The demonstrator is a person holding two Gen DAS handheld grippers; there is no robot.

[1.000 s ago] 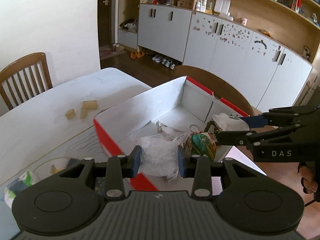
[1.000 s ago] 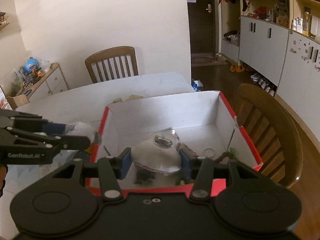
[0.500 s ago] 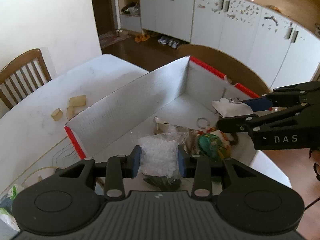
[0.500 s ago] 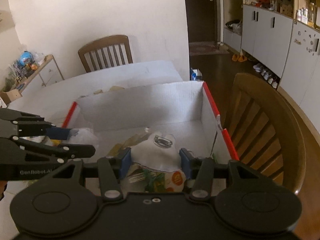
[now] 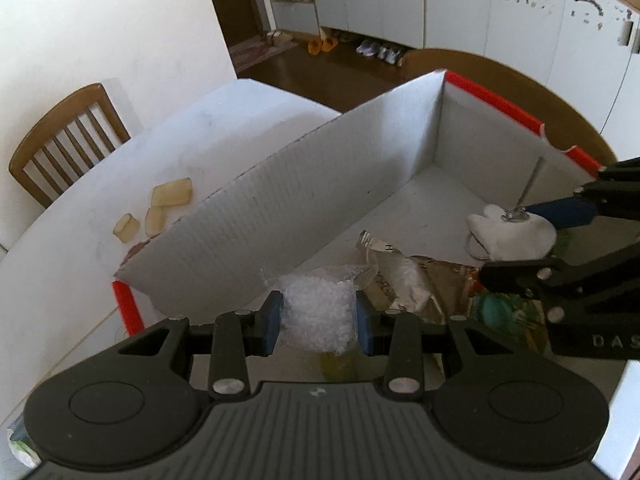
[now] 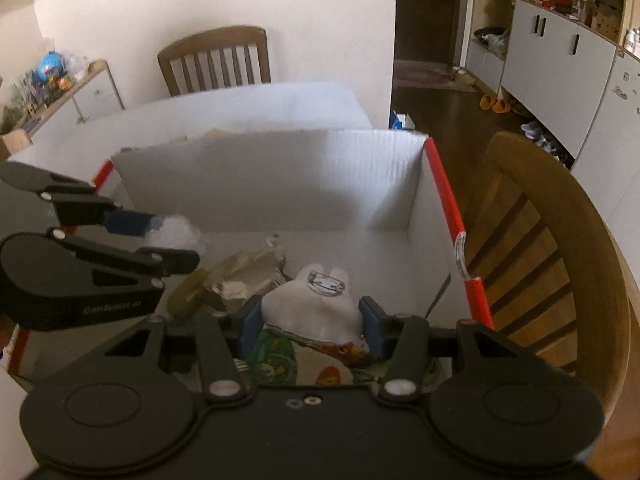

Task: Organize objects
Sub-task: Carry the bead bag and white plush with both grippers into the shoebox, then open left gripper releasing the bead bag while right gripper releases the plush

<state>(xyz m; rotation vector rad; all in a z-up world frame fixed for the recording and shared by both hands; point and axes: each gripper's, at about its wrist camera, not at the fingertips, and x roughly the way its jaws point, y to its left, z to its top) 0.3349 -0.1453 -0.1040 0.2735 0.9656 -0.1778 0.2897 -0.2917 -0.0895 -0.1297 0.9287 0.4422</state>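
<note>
My left gripper [image 5: 318, 322] is shut on a clear bag of white granules [image 5: 320, 316], held low inside the white cardboard box with red edges [image 5: 280, 200]. My right gripper [image 6: 310, 320] is shut on a white plush toy with a metal pin [image 6: 316, 304], also inside the box [image 6: 280, 184]. In the left wrist view the right gripper [image 5: 532, 240] shows at the right with the plush [image 5: 512, 236] in it. In the right wrist view the left gripper [image 6: 160, 240] shows at the left. On the box floor lie a silver foil packet [image 5: 404, 276] and a colourful packet [image 6: 280, 360].
Three pale yellow blocks [image 5: 160, 208] lie on the white table [image 5: 100, 260] outside the box. One wooden chair [image 6: 216, 56] stands at the far side of the table and another [image 6: 540, 248] just right of the box. White cupboards [image 5: 520, 20] line the wall.
Both grippers have moved forward and down into the box with their loads still held. The box walls now fill more of both views.
</note>
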